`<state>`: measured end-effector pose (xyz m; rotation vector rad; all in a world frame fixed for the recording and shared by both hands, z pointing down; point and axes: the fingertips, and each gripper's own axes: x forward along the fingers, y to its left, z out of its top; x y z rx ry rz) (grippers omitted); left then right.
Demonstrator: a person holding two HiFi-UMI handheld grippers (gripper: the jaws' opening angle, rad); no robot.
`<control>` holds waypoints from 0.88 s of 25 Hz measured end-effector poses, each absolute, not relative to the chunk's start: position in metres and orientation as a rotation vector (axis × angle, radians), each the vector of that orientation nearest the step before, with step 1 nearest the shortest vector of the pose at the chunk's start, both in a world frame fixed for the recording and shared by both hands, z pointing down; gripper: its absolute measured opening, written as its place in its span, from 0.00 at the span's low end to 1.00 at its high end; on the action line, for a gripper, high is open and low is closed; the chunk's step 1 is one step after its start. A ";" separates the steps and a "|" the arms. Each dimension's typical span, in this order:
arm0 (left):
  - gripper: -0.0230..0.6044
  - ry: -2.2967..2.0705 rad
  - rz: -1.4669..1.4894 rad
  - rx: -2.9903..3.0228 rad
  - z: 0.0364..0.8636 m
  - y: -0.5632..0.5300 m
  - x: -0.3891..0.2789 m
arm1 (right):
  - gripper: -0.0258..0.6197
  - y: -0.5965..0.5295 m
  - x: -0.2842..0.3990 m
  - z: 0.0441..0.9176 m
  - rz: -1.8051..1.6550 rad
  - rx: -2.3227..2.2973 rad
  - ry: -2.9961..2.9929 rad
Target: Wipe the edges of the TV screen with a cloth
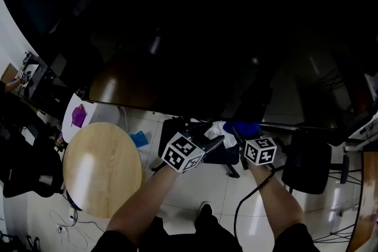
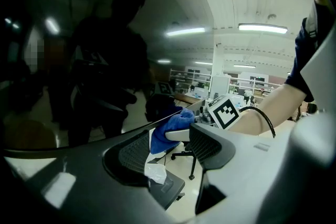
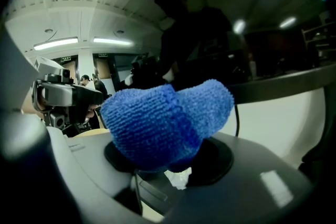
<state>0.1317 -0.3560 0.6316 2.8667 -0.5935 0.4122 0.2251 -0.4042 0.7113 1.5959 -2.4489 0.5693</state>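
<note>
Blue cloth (image 3: pixel 168 120) sits bunched, gripped between the right tongs (image 3: pixel 169 159).

Glossy white floor (image 1: pixel 195 186), round light-wood counter (image 1: pixel 100 168) standing on it at left, teal scrap (image 1: pixel 140 138) on the floor just beside the counter's rim, loose cables (image 1: pixel 71 222) lower left, black office chair (image 1: pixel 307 165) at right, dark shoe (image 1: pixel 205 209) near bottom centre.
</note>
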 end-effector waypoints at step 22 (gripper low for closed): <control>0.39 -0.290 0.473 2.887 0.643 -0.379 -0.048 | 0.38 -0.429 0.095 0.716 0.694 2.019 -2.255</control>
